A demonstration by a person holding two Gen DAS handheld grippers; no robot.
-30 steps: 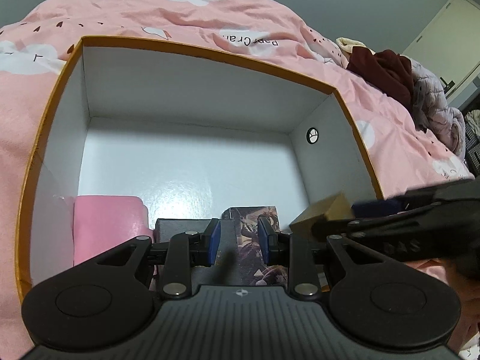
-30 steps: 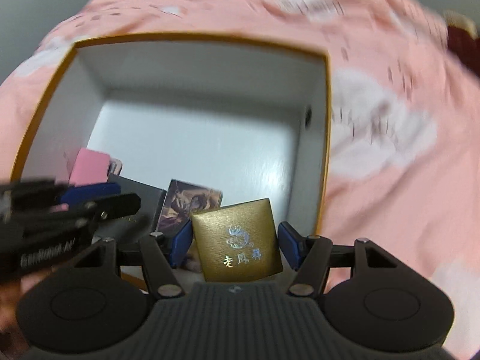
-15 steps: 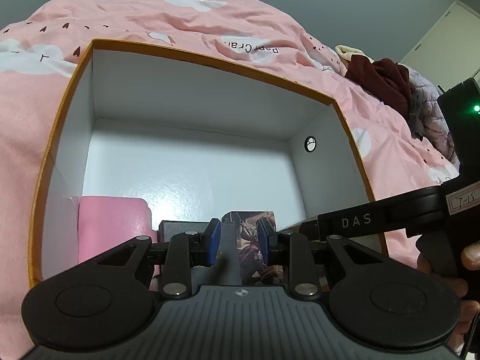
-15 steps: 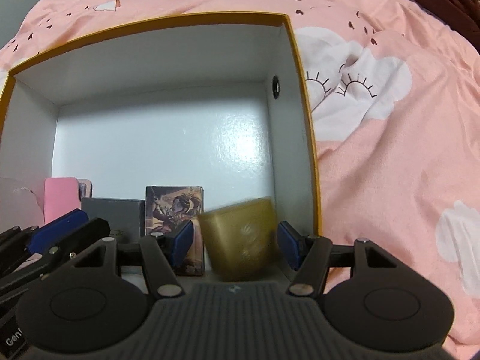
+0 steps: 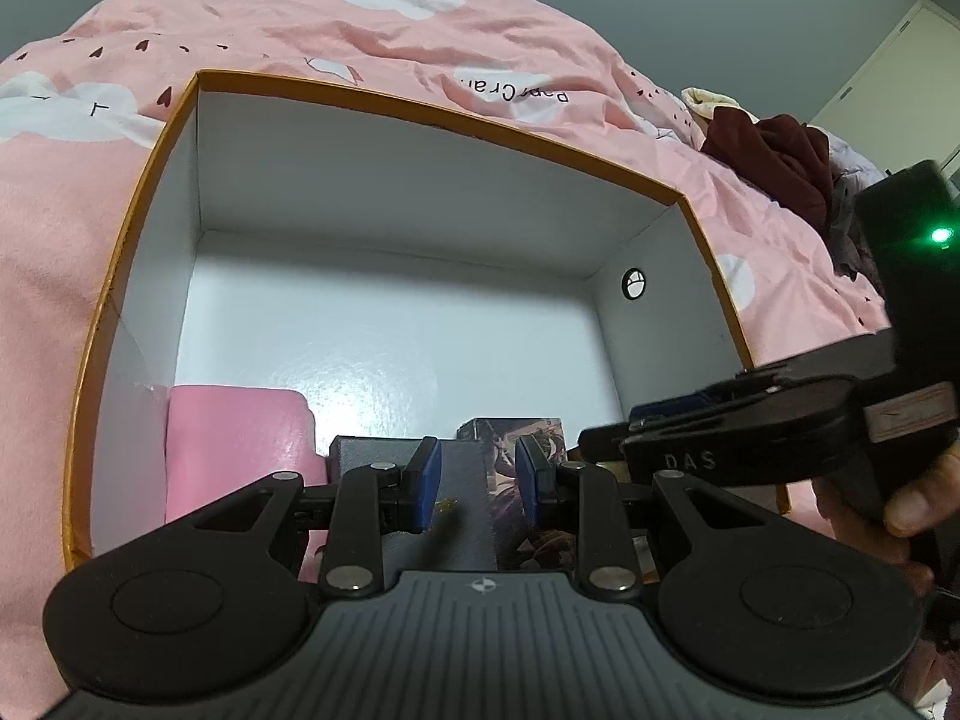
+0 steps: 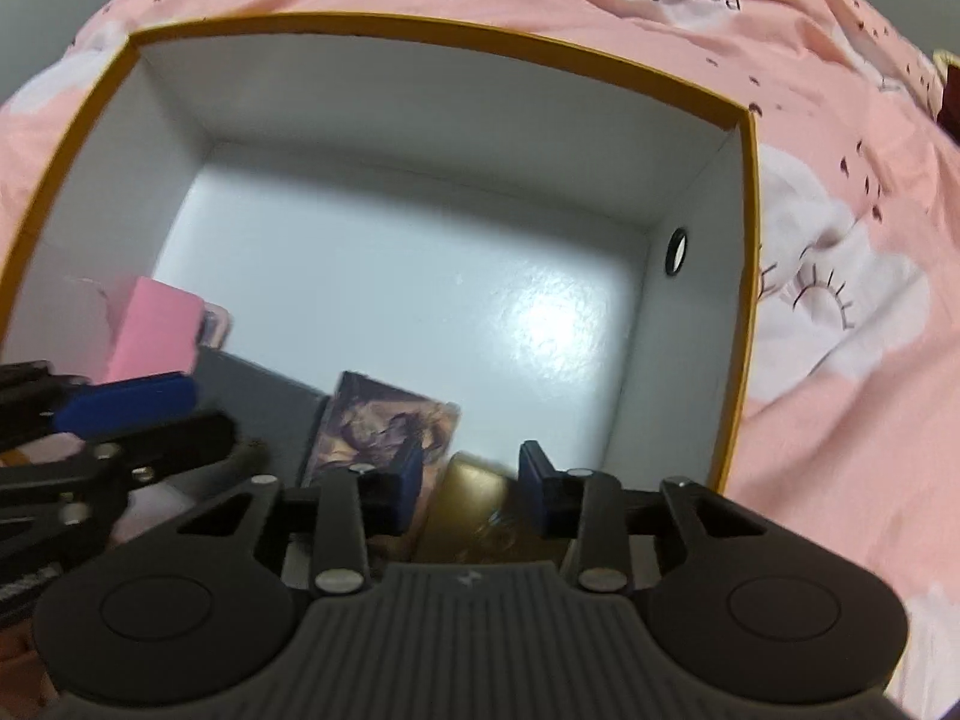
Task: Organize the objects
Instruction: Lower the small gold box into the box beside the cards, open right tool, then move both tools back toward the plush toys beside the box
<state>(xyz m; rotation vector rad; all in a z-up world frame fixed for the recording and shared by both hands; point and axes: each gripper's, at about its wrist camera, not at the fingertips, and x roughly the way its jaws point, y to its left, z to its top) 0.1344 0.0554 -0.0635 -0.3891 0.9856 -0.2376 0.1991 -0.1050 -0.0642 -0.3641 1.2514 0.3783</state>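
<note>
A big white box with an orange rim (image 5: 420, 108) (image 6: 744, 120) lies on the bed. Along its near wall stand a pink box (image 5: 234, 450) (image 6: 156, 330), a grey box (image 5: 372, 450) (image 6: 264, 408), a picture card box (image 5: 510, 432) (image 6: 384, 426) and a gold box (image 6: 480, 510). My right gripper (image 6: 471, 489) is open above the gold box, jaws apart from it. My left gripper (image 5: 477, 483) is open and empty over the grey and picture boxes. The right gripper's body (image 5: 750, 438) crosses the left wrist view.
A pink duvet (image 5: 420, 18) (image 6: 840, 360) surrounds the box. Dark red clothes (image 5: 774, 162) are piled at the far right. The far half of the box floor (image 5: 390, 330) holds nothing. A small round hole (image 5: 633, 285) is in the right wall.
My right gripper carried the gold box down into the box beside the picture card box and let it go. It then rose a little. My left gripper drew back slightly.
</note>
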